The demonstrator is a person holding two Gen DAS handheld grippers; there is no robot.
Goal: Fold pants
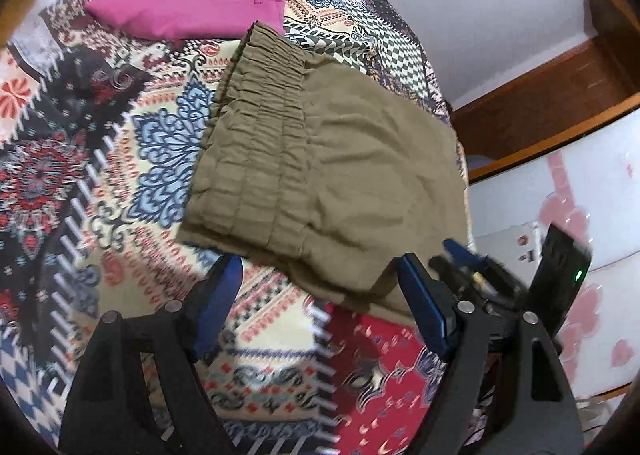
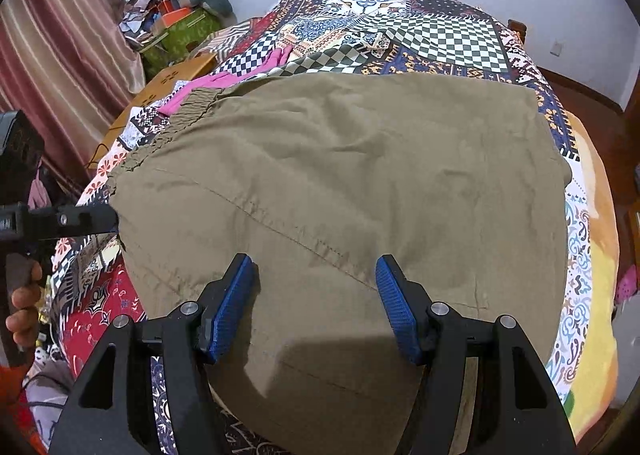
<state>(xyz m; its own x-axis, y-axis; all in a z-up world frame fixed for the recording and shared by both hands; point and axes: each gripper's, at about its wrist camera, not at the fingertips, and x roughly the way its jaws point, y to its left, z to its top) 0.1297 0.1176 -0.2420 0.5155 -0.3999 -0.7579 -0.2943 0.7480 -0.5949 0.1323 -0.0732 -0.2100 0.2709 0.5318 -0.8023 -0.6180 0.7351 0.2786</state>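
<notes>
On the patterned bed [image 2: 452, 35], olive pants [image 2: 340, 195] lie folded into a compact rectangle; both the left tool [image 1: 320, 295] and right tool [image 2: 316, 303] hover released, suggesting folding is nearly finished.

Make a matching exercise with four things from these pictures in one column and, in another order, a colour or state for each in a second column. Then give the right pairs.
Column 1:
1. khaki pants
2. pink garment
3. left gripper
4. bed cover

Column 2:
A. patchwork of many patterns
B. folded, elastic waistband showing
C. open, holding nothing
D. lies beyond the waistband, near the bed's far edge

Right pairs: 1-B, 2-D, 3-C, 4-A
</notes>
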